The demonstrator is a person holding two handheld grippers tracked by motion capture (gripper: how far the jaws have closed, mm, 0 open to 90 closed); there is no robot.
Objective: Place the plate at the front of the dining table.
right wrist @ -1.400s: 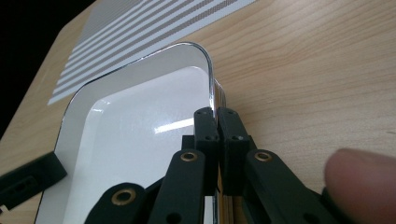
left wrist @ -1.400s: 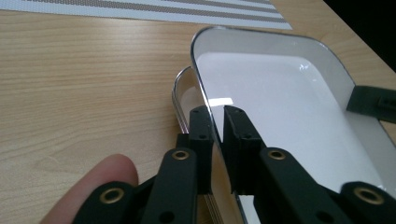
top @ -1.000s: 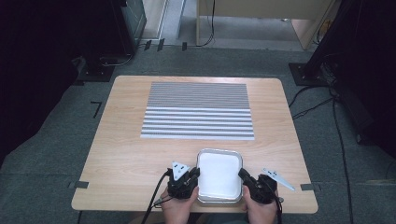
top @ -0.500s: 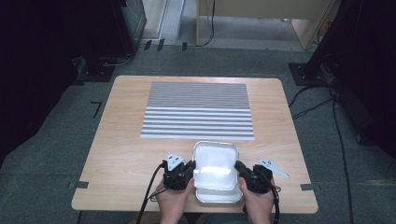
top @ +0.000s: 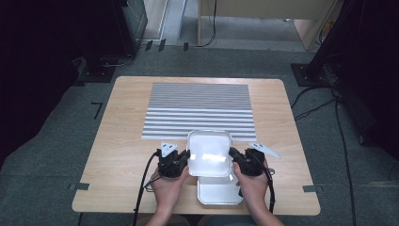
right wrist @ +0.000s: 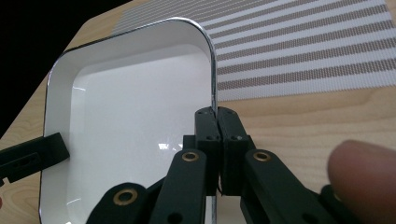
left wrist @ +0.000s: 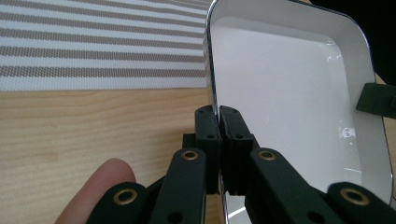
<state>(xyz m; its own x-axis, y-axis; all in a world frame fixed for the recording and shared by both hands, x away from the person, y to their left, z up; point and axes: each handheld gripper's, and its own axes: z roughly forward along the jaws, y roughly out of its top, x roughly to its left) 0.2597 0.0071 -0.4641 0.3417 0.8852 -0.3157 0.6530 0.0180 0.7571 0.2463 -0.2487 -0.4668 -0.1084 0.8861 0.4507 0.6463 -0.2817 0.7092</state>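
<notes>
From the high view, a white tray (top: 209, 153) is held up between both hands near the tabletop's (top: 122, 141) front edge, with a second tray (top: 220, 192) lying beneath it and a striped mat (top: 197, 108) behind. The left gripper (top: 181, 161) and right gripper (top: 235, 162) pinch its opposite rims.

In the left gripper view, the jaws are clamped together on the tray's (left wrist: 289, 93) rim.

In the right gripper view, the jaws likewise squeeze the tray's (right wrist: 135, 116) other rim.

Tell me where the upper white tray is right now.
In the high view the upper white tray is held between both grippers at the table's near middle, above a second tray, overlapping the striped mat.
</notes>
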